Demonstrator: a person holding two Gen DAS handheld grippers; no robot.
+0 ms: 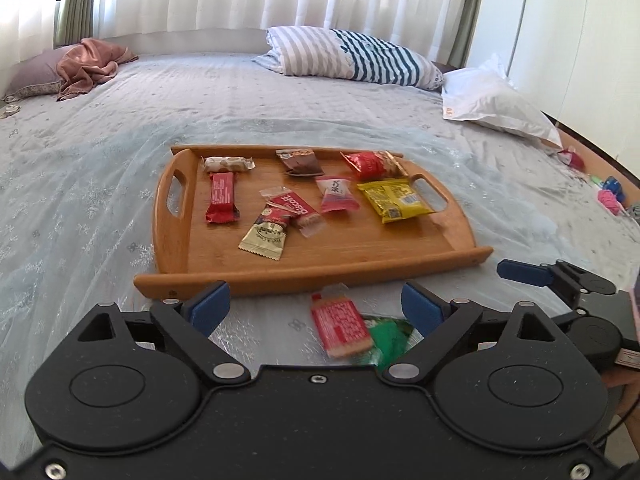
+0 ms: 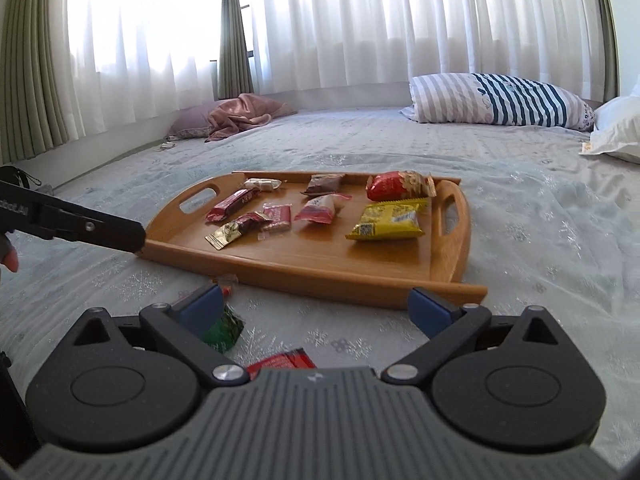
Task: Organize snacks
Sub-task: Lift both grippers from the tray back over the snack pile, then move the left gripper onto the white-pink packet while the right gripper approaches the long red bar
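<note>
A wooden tray [image 1: 320,268] lies on the bed and holds several snack packets, among them a yellow one [image 1: 394,200] and a red bar [image 1: 222,198]. The tray also shows in the right wrist view [image 2: 360,276]. My left gripper [image 1: 316,306] is open just in front of the tray's near rim, over a red-orange packet [image 1: 340,328] and a green packet [image 1: 390,340] lying on the bedsheet. My right gripper [image 2: 316,306] is open and empty, near the green packet [image 2: 224,328] and a red packet [image 2: 280,360] on the sheet.
A striped pillow [image 1: 352,58] and a white pillow [image 1: 496,100] lie at the far right of the bed, a pink cloth [image 1: 92,66] at the far left. Small toys [image 1: 608,194] lie at the right edge. Curtains hang behind.
</note>
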